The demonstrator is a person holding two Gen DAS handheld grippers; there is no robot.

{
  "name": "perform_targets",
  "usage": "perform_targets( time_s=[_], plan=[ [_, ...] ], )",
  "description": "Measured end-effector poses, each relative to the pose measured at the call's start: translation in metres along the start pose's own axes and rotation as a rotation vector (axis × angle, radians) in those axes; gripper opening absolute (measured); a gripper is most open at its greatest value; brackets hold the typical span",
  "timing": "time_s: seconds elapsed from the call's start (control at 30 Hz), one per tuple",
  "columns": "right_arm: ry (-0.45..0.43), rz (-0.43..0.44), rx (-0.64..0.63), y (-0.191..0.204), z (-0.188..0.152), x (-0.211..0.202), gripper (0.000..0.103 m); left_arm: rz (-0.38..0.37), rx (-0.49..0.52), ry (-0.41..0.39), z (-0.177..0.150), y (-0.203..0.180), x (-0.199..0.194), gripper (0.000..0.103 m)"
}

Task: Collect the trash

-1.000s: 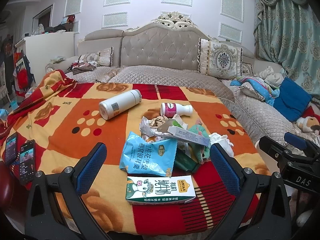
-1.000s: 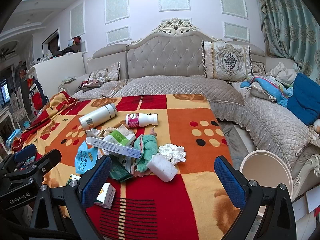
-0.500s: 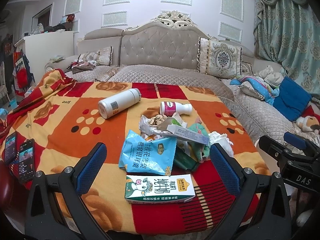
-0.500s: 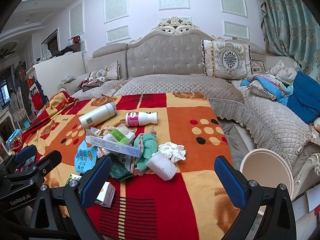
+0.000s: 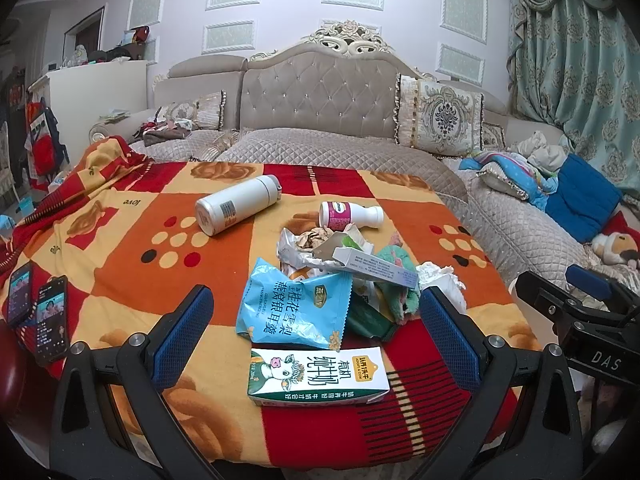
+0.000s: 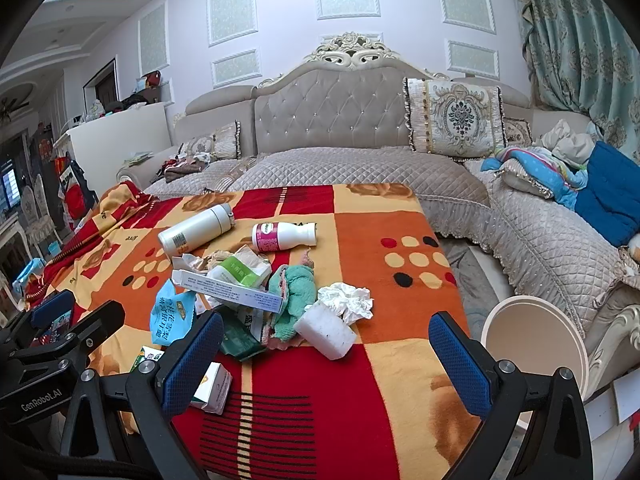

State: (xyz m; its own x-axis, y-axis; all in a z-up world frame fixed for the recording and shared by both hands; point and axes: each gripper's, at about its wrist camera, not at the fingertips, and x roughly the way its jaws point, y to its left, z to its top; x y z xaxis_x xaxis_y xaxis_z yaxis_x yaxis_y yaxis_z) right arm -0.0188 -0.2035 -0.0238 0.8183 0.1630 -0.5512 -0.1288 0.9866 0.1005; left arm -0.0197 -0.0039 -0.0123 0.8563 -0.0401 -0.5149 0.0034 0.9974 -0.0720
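Observation:
A pile of trash lies on a table under a red and orange blanket (image 5: 120, 248). In the left wrist view a milk carton (image 5: 318, 376) lies nearest, behind it a blue snack bag (image 5: 294, 304), a long white box (image 5: 374, 266), a pink-labelled bottle (image 5: 350, 216) and a white flask (image 5: 236, 210). My left gripper (image 5: 316, 334) is open, just above the carton. In the right wrist view a white foam block (image 6: 326, 330), crumpled tissue (image 6: 346, 298) and a green cloth (image 6: 294, 288) lie ahead. My right gripper (image 6: 326, 364) is open and empty.
Two phones (image 5: 38, 312) lie at the table's left edge. A round cream bin (image 6: 534, 346) stands on the floor right of the table. A grey sofa (image 6: 360, 168) with cushions and clothes runs behind and to the right. Each gripper shows in the other's view.
Both views have shifted only slightly; the left gripper has edged a little forward towards the milk carton. Nothing was picked up or moved.

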Motion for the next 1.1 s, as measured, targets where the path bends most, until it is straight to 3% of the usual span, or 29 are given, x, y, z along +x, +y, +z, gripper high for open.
perform_targets(
  time_s=[0.5, 0.8, 1.0, 1.1],
  plan=[
    [0.002, -0.008, 0.005, -0.003, -0.001, 0.002, 0.102, 0.009, -0.013, 0.019, -0.009, -0.007, 0.001, 0.102],
    [0.030, -0.022, -0.008, -0.011, 0.000, 0.016, 0.102, 0.022, -0.036, 0.068, -0.004, 0.016, 0.019, 0.102],
    [0.122, 0.039, -0.036, -0.014, -0.007, 0.046, 0.102, 0.002, -0.050, 0.141, -0.001, 0.041, 0.038, 0.102],
    [0.153, 0.113, -0.029, -0.016, -0.010, 0.058, 0.102, -0.011, -0.056, 0.170, 0.002, 0.054, 0.044, 0.102]
  ],
)
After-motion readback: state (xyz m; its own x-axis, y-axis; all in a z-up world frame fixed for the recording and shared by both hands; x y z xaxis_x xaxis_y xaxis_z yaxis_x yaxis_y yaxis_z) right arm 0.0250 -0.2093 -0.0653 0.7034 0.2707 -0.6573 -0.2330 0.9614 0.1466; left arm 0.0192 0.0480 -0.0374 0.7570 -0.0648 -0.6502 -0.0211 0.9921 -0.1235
